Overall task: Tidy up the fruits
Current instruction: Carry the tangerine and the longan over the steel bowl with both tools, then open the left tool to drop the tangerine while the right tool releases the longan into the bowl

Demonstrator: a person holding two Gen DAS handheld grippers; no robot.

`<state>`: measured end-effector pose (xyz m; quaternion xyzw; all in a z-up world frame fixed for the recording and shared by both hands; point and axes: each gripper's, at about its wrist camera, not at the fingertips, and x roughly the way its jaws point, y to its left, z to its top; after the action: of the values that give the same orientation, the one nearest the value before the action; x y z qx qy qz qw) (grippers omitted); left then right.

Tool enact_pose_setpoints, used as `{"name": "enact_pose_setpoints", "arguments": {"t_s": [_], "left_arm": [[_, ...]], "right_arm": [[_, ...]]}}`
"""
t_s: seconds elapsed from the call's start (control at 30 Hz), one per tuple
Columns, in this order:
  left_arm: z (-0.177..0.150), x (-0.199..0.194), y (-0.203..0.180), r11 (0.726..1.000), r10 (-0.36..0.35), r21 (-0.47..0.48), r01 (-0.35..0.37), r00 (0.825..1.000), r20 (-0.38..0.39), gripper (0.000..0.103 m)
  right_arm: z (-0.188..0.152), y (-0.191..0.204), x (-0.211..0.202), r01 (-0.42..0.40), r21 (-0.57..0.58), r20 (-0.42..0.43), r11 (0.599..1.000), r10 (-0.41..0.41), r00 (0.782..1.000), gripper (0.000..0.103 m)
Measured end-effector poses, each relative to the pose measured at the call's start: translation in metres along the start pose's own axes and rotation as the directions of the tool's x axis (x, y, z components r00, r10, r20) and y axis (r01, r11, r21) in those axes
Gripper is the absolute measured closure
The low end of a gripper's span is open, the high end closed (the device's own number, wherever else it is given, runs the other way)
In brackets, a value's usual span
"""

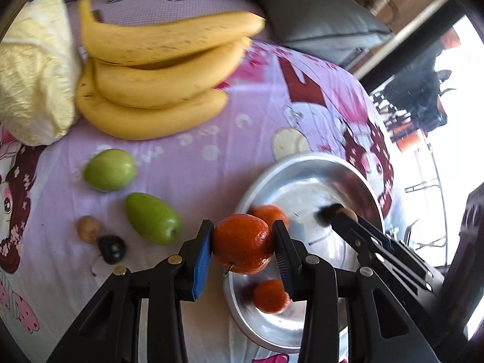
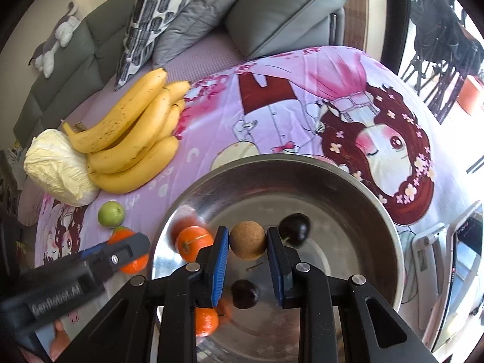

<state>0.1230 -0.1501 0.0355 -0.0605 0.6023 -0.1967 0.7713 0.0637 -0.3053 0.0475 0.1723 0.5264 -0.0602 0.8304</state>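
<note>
- Your left gripper's black arm (image 2: 90, 260) hides most of its clamped orange mandarin (image 2: 133, 264).
- Motion blurs your right gripper's tip (image 1: 329, 213).

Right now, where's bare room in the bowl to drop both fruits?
Free: the bowl floor on its far and right side, beyond the dark cherry. Crowded: the near-left rim, where two tangerines and another cherry sit.
</note>
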Motion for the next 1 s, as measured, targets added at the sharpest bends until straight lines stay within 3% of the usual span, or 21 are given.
{"name": "enact_pose_setpoints", "arguments": {"t_s": [0.4,1.0], "left_arm": [[-0.019,0.021,-0.026,0.997,0.012,0.083,-0.007,0.998,-0.061,0.062],[-0.022,0.035,-0.025,0.998,0.023,0.066,-0.017,0.995,-0.1,0.062]], "right_arm": [[-0.002,-0.015,0.01,0.033,0.04,-0.048,0.999,-0.031,0.998,0.075],[-0.005,-0.016,0.023,0.058,0.042,-0.099,0.997,-0.054,0.994,0.075]]}}
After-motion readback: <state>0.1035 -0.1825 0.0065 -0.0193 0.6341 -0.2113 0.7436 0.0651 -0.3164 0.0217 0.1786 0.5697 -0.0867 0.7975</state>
